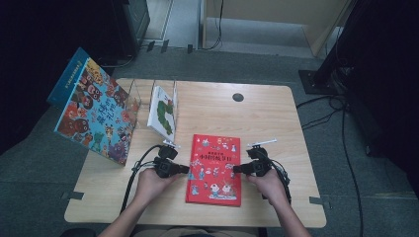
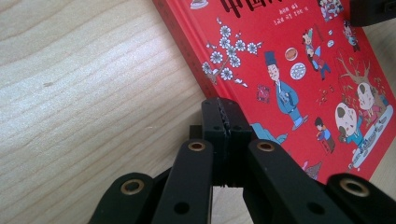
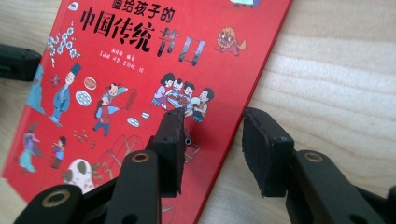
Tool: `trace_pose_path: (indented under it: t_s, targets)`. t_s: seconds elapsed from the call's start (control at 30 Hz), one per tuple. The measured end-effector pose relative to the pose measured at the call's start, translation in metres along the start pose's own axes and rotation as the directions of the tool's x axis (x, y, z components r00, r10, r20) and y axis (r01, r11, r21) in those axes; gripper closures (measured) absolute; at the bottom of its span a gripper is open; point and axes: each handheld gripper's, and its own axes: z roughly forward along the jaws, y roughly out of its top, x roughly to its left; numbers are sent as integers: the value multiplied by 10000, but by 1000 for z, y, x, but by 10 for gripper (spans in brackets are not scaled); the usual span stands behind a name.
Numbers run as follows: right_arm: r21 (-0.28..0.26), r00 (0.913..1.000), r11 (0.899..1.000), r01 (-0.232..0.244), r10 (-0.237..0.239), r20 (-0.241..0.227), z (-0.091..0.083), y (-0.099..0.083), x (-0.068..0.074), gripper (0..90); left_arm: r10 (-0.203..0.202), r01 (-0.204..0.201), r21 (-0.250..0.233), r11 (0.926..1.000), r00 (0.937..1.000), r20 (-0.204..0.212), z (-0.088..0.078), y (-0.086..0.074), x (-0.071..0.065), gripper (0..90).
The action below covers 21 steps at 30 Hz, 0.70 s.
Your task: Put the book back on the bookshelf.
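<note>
Lying flat near the table's point(image 1: 276, 128) front edge, the red book point(image 1: 214, 170) looked stiff and light. The left gripper point(image 1: 186, 169) was closed, empty, at one side; the right gripper point(image 1: 236, 169) stood half open across the other edge, a good holding place.

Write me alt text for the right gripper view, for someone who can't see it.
A red picture book with cartoon figures lies flat on a pale wooden table. The right claw is open, straddling the book's near edge: one jaw over the cover, the other over bare wood.
</note>
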Motion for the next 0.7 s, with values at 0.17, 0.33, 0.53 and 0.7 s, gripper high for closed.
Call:
trace_pose_path:
  t_s: [0.17,0.33,0.53,0.7]
  targets:
    - [242,9984,9982,-554,557,-94,1,6,-1,596,9,-9,-10,10000,10000,-64,1,-1,-3,900]
    - [136,9959,9959,-898,897,77,2,10,-2,595,90,-90,44,9999,10000,-1,2,-2,-6,900]
    - [168,9963,9964,-829,826,220,2,11,0,599,43,-44,35,10000,10000,40,2,-2,-6,900]
    - [251,9944,9943,-1033,1027,243,1,13,0,611,9,-10,37,10000,10000,62,2,-1,-6,900]
